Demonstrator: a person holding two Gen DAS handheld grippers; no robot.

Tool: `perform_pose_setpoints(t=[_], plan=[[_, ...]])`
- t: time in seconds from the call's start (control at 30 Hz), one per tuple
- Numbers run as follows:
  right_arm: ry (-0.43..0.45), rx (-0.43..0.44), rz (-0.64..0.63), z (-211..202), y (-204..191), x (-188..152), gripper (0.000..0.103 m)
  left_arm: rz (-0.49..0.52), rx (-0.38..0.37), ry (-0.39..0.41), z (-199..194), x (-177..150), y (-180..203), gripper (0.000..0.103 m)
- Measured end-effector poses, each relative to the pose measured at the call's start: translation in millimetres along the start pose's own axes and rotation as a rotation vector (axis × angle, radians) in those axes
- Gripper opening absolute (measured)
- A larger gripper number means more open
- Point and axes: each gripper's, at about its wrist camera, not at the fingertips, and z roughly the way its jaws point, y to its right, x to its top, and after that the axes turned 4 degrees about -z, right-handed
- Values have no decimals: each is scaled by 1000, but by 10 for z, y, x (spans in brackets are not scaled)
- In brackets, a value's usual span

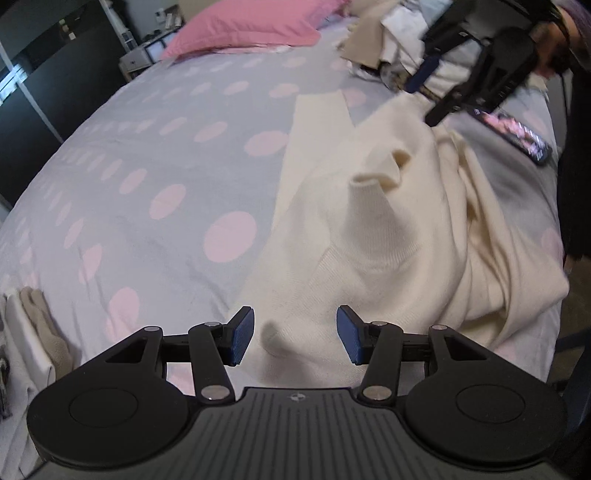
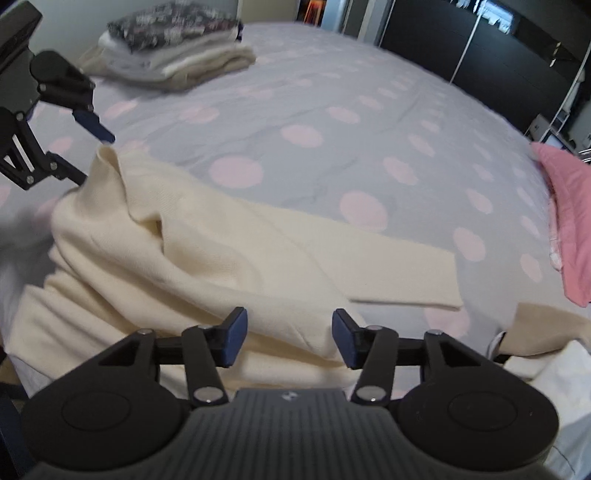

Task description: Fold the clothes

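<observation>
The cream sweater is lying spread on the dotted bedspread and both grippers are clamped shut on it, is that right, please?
Not quite. The cream sweater does lie on the dotted bedspread, but neither gripper is clamped on it: the left gripper stands open in the left wrist view, and the right gripper stands open in the right wrist view.

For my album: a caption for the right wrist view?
Open right gripper over a cream sweater on a dotted bed.

Bed (image 2: 332, 122) with grey, pink-dotted cover; on it a cream sweater (image 2: 177, 243), folded stack (image 2: 177, 55), pink pillow (image 1: 243, 29), phone (image 1: 517, 136).
</observation>
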Motion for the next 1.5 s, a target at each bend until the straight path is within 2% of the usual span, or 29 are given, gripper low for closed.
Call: perform_pose_setpoints(t=[0.07, 0.2, 0.33, 0.43, 0.57, 0.7, 0.73, 0.77, 0.87, 0.9, 0.97, 1.1, 1.27, 1.43, 1.5], plan=[[-44, 23, 10, 150, 8, -12, 47, 14, -2, -1, 41, -14, 5, 47], [-110, 54, 25, 349, -6, -57, 23, -4, -15, 0, 127, -21, -46, 49], [-118, 68, 35, 413, -13, -81, 21, -48, -52, -7, 196, -24, -135, 48], [-121, 78, 52, 448, 1, -96, 21, -144, -111, -16, 232, -36, -268, 44], [-120, 79, 53, 440, -13, -102, 21, -218, -140, -1, 250, -67, -405, 44], [-115, 80, 57, 436, -7, -104, 21, -247, -151, 5, 340, -108, -414, 44], [-112, 81, 58, 436, -6, -108, 21, -273, -161, 3, 371, -126, -435, 40], [-109, 81, 58, 436, -6, -113, 21, -306, -179, 0, 392, -140, -466, 30], [-93, 70, 63, 419, 1, -122, 20, -366, -202, -4, 414, -156, -509, 11], [-83, 60, 63, 409, 2, -120, 16, -369, -199, -2, 401, -148, -500, 6], [-42, 20, 64, 327, 5, -97, 8, -365, -174, 4, 355, -119, -462, 3], [61, -55, 77, 103, 25, -40, 7, -378, -92, 57, 140, -75, -422, 1], [161, -99, 79, -237, 4, 6, 7, -401, -5, 173, -339, -41, -419, 1], [229, -168, 51, -594, -46, -82, 7, -484, 18, 298, -786, -141, -469, 0], [259, -144, 73, -691, -8, -155, 7, -528, 3, 353, -948, -206, -498, 0]])
